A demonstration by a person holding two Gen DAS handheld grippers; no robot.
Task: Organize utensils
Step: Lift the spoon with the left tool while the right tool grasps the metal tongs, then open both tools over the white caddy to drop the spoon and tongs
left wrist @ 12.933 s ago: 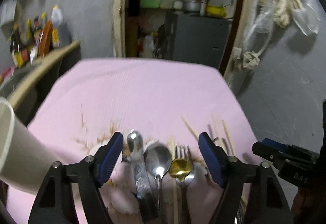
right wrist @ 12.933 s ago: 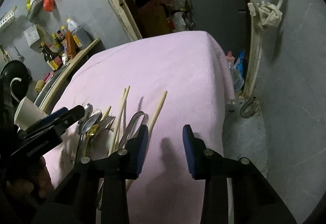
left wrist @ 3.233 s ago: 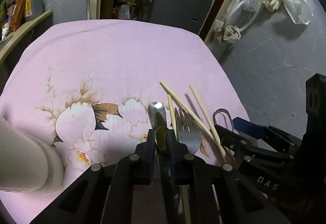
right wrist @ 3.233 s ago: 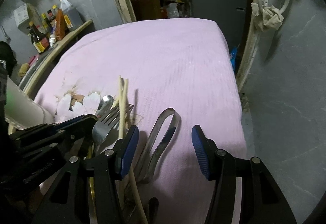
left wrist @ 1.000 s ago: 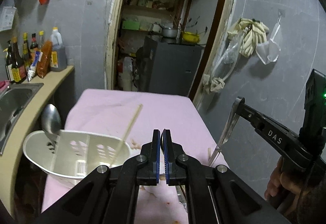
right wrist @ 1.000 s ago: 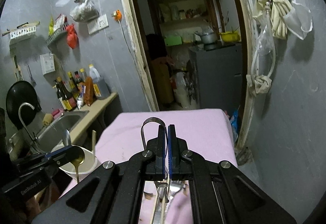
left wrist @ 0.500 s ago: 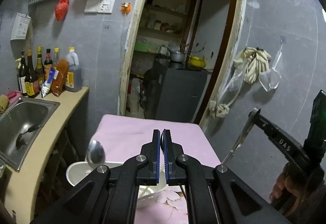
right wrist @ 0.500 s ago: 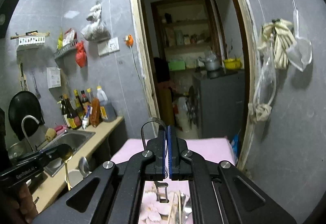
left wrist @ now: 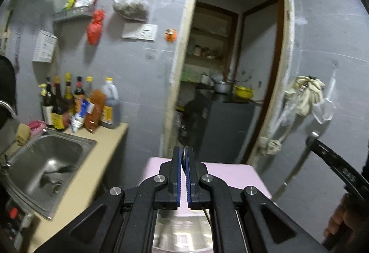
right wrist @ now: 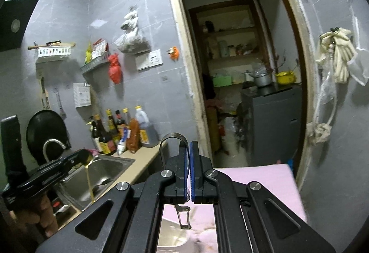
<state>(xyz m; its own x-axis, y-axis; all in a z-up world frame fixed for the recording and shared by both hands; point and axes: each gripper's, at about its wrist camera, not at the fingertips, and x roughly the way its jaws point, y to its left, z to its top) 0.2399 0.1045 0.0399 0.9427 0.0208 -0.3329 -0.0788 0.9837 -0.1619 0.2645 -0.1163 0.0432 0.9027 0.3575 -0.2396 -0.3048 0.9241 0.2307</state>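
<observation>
My left gripper (left wrist: pixel 184 157) is shut on a gold spoon; its bowl edge shows between the pads. From the right wrist view the gold spoon (right wrist: pixel 87 160) hangs handle-down from the left gripper (right wrist: pixel 76 160), raised high above the sink. My right gripper (right wrist: pixel 189 154) is shut on metal tongs (right wrist: pixel 171 137); their loop rises over the fingers and their tips hang below. In the left wrist view the tongs (left wrist: pixel 297 163) hang from the right gripper at the right. A white utensil holder (right wrist: pixel 170 234) is partly visible far below.
The pink-clothed table (left wrist: pixel 235 172) lies below. A steel sink (left wrist: pixel 46 160) and a counter with sauce bottles (left wrist: pixel 78 105) are at the left. A doorway with a dark cabinet (left wrist: pixel 228 124) is ahead. Rags hang on the right wall (left wrist: pixel 306 96).
Both grippers have risen further, each keeping its utensil. The holder and table have dropped toward the bottom of both views.
</observation>
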